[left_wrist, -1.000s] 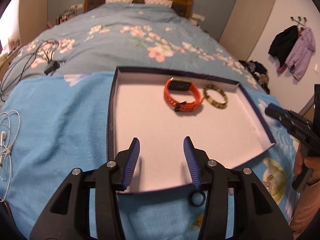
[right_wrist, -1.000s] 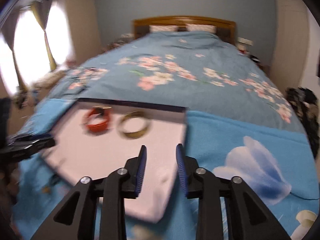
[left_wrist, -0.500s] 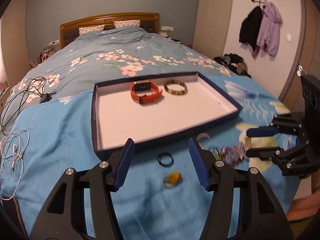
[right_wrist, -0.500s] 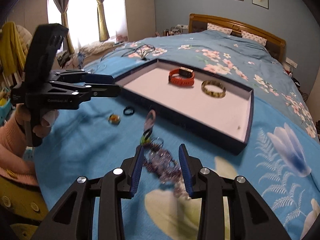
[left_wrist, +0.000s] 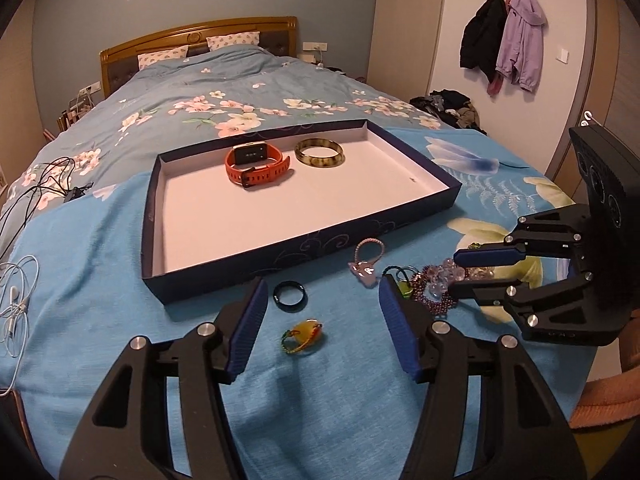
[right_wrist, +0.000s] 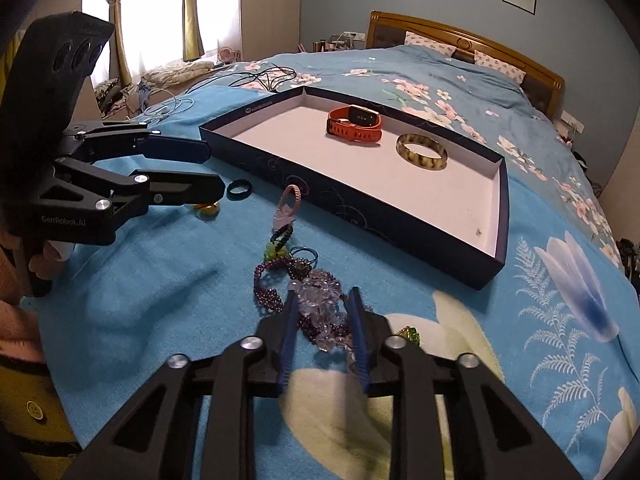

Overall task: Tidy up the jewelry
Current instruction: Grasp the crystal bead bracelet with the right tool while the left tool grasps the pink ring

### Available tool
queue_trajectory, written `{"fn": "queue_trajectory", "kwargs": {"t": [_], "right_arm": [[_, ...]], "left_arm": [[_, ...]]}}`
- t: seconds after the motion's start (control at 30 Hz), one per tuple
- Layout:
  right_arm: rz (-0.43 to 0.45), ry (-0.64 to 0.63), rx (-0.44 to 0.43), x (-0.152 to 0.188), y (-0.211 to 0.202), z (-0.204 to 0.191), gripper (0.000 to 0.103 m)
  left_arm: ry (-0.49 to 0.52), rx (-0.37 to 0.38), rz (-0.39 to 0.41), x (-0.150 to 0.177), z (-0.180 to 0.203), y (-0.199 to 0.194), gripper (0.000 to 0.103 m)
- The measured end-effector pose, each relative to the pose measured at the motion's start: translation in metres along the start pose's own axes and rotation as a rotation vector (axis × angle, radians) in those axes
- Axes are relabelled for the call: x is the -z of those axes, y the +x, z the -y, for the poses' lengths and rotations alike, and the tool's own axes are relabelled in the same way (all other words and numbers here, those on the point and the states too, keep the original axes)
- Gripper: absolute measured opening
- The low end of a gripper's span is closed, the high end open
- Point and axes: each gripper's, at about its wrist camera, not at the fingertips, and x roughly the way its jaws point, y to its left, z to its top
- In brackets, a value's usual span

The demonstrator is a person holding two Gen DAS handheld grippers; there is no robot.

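Jewelry lies partly sorted on the bed: a tray (left_wrist: 424, 168) holds a watch (left_wrist: 256, 164) and a bangle (left_wrist: 319, 153). Right gripper (right_wrist: 322, 314) is closing its fingers around a clear bead bracelet (right_wrist: 322, 300) just before the tray; lifting it in seems next. Left gripper (left_wrist: 320, 312), fingers spread, hovers over a black ring (left_wrist: 290, 296) and an amber charm (left_wrist: 303, 332).

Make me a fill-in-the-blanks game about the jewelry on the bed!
1. The orange watch lies inside the ____.
2. Beside the watch lies a ____.
3. The black ring lies on the ____ blanket.
4. The right gripper is closing around clear ____.

Answers: tray, bangle, blue, beads
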Motion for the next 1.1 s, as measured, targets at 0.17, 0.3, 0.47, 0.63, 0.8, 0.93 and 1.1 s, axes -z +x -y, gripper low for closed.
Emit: {"fn": "queue_trajectory", "kwargs": {"t": [0.17,0.3,0.47,0.63,0.8,0.93,1.1], "right_arm": [[0.027,0.006,0.0,0.002,-0.007,0.001,0.007],[0.07,0.069,-0.038,0.0,-0.019,0.014,0.007],[0.153,0.154,-0.055,-0.003,-0.045,0.035,0.007],[0.215,0.189,-0.046,-0.007,-0.064,0.044,0.007],[0.237,0.202,-0.056,-0.011,-0.067,0.048,0.007],[0.24,0.21,-0.067,-0.011,-0.064,0.047,0.007],[0.235,0.211,-0.076,-0.012,-0.059,0.045,0.007]], "left_arm": [[0.012,0.009,-0.004,-0.001,0.003,0.003,0.058],[0.03,0.015,-0.014,-0.003,0.007,0.008,0.058],[0.057,0.029,-0.027,-0.007,0.012,0.017,0.055],[0.047,0.057,-0.054,-0.014,0.012,0.029,0.045],[0.031,0.079,-0.073,-0.019,0.009,0.038,0.042],[0.022,0.093,-0.091,-0.022,0.009,0.045,0.037],[0.036,0.099,-0.115,-0.026,0.015,0.056,0.037]]}}
